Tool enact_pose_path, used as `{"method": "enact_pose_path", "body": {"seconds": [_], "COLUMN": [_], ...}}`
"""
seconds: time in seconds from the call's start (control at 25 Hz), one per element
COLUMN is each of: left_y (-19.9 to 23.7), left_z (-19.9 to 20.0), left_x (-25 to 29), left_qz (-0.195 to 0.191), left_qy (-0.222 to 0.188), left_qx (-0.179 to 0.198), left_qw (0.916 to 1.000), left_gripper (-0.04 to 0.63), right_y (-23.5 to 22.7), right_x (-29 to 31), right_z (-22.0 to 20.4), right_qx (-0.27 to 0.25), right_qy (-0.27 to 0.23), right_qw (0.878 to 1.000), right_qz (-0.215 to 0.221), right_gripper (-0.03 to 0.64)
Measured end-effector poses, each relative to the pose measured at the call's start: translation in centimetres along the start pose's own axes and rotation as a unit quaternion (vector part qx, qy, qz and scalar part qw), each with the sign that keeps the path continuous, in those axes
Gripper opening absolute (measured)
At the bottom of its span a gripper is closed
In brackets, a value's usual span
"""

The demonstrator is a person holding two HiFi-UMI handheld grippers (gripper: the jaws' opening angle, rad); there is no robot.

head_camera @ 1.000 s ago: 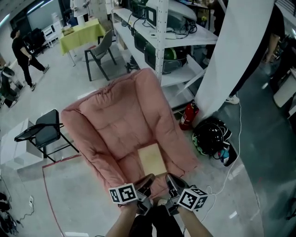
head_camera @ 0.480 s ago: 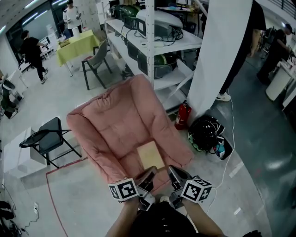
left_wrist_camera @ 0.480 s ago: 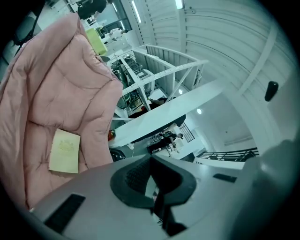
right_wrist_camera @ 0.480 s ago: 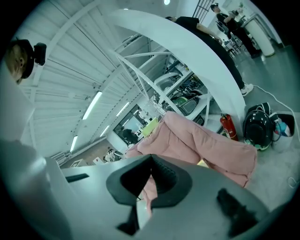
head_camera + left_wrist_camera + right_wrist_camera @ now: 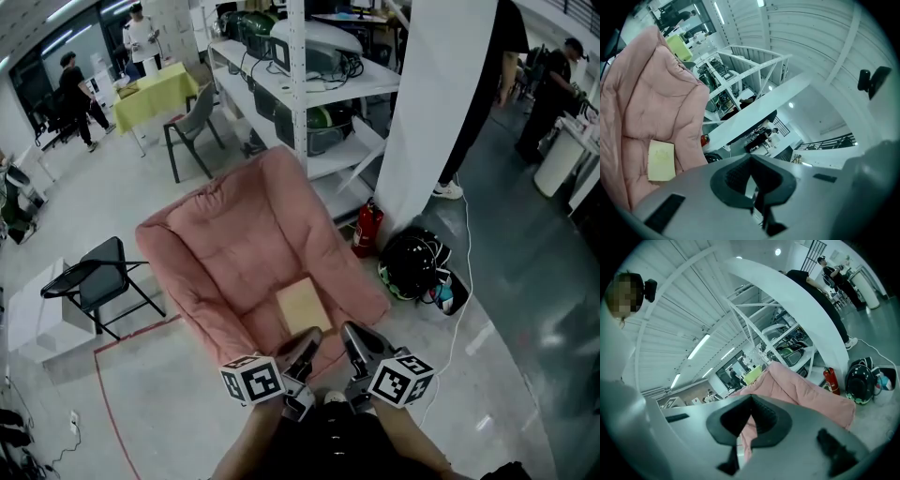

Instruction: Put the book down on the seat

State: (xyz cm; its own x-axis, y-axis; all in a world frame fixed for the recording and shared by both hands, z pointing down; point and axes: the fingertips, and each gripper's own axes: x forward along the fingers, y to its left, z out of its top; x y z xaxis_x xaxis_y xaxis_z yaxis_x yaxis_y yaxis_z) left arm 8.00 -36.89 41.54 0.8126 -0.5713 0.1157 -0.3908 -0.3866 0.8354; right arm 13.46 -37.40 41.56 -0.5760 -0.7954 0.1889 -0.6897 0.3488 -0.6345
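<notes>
Left gripper (image 5: 751,159): fingers pressed together, nothing between them. Right gripper (image 5: 751,400): fingers likewise pressed together and empty.

Head view: both grippers are held side by side at the lower edge, the left gripper (image 5: 307,341) and the right gripper (image 5: 350,336) just in front of the seat's near rim and apart from the book (image 5: 302,305).

The book, pale yellow, lies flat on the cushion of the pink padded seat (image 5: 225,248), toward the front. Its long axis runs from the front rim toward the backrest, leaning slightly left in the head view.

Left gripper view: the book (image 5: 661,161) appears at lower left on the pink seat (image 5: 647,89), clear of the fingers, with its long side running up the picture.

Right gripper view: the book does not appear. Only the seat's pink padding (image 5: 801,387) rises behind the fingers. To the right stand a red fire extinguisher (image 5: 829,380) and a black helmet (image 5: 859,380).

Head view only: a black folding chair (image 5: 94,277) stands left of the seat, a white shelf rack (image 5: 298,84) behind it. The fire extinguisher (image 5: 366,228) and the helmet (image 5: 412,267) are on the floor at its right.
</notes>
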Motion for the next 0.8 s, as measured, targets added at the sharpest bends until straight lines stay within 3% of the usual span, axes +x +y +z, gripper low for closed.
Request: {"method": "enact_pose_path", "body": {"seconds": [0.8], "left_y": [-0.1], "left_z": [-0.8], "left_x": [0.6], "left_qz": [0.007], "left_qy": [0.008], "left_qx": [0.005], "left_qw": [0.9999], "left_gripper": [0.009], "right_y": [-0.4], "right_x": [-1.5], "right_z": [-1.2], "right_qx": [0.009], "right_qy": [-0.003], "right_qw": [1.000], "right_qz": [-0.011], "right_gripper": [0.012]}}
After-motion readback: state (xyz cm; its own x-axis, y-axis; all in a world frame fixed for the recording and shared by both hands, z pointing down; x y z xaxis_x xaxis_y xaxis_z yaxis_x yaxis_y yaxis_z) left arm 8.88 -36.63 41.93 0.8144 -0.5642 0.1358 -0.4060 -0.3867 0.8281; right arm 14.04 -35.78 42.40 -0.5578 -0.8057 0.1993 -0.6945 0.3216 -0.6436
